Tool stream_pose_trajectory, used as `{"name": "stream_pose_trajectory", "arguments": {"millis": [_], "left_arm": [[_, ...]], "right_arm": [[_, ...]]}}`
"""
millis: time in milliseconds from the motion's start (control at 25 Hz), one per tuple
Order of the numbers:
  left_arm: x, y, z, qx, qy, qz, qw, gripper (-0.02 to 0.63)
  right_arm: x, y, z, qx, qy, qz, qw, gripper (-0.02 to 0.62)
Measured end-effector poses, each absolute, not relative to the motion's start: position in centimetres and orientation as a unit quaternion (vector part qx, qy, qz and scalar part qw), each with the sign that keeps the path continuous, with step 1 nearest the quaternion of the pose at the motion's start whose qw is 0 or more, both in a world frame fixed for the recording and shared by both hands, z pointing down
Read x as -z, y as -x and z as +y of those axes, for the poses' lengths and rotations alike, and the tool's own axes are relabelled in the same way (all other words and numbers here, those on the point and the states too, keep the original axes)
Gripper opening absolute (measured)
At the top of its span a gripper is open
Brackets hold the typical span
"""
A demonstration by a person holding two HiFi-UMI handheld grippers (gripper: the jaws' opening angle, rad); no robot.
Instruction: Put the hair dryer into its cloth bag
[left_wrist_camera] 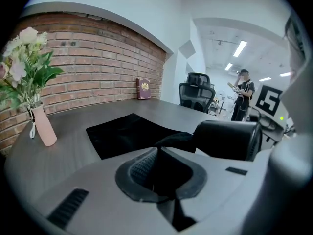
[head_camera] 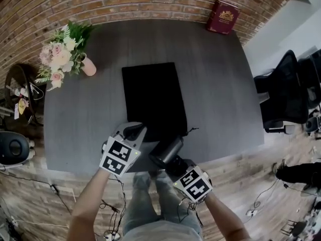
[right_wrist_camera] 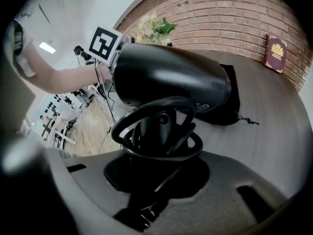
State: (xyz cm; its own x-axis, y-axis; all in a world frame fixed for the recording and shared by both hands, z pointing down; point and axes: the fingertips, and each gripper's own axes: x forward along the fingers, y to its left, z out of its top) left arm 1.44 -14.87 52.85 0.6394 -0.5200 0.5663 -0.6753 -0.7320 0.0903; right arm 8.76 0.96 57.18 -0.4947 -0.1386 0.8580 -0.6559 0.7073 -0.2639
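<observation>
No word or number can be read. The book [head_camera: 222, 16], at the counter's [head_camera: 225, 94] far edge well beyond the left tongs [head_camera: 131, 132] and right tongs [head_camera: 173, 165], shows a gold crest with illegible lettering. Their cubes [head_camera: 119, 156] bear only black-and-white square markers.

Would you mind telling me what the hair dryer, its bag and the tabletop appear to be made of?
The hair dryer looks like moulded plastic, black and semi-gloss: soft highlights run along its barrel. The cloth bag seems to be matte black fabric: it lies limp and flat, with no shine. The table is grey and wood-look, perhaps laminate: faint grain lines, matte.
</observation>
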Motion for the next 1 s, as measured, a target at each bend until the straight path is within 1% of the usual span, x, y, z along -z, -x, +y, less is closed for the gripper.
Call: {"name": "stream_pose_trajectory", "arguments": {"millis": [280,440,680,1000], "left_arm": [[-52.8,-0.7,-15.2,-0.254,-0.895,-0.336,0.150,0.018],[-52.7,-0.9,-15.1,-0.245,-0.901,-0.323,0.153,0.018],[-52.3,-0.9,-15.1,-0.233,-0.909,-0.307,0.157,0.018],[-52.5,-0.5,-15.0,-0.233,-0.911,-0.297,0.164,0.018]], "right_arm": [[-58.5,-7.9,1.4,-0.278,-0.177,-0.806,0.492,0.115],[-59.0,-7.5,1.5,-0.278,-0.149,-0.799,0.512,0.115],[-59.6,-7.1,1.3,-0.285,-0.127,-0.787,0.532,0.115],[-60.2,-7.5,-1.5,-0.303,-0.162,-0.773,0.534,0.115]]}}
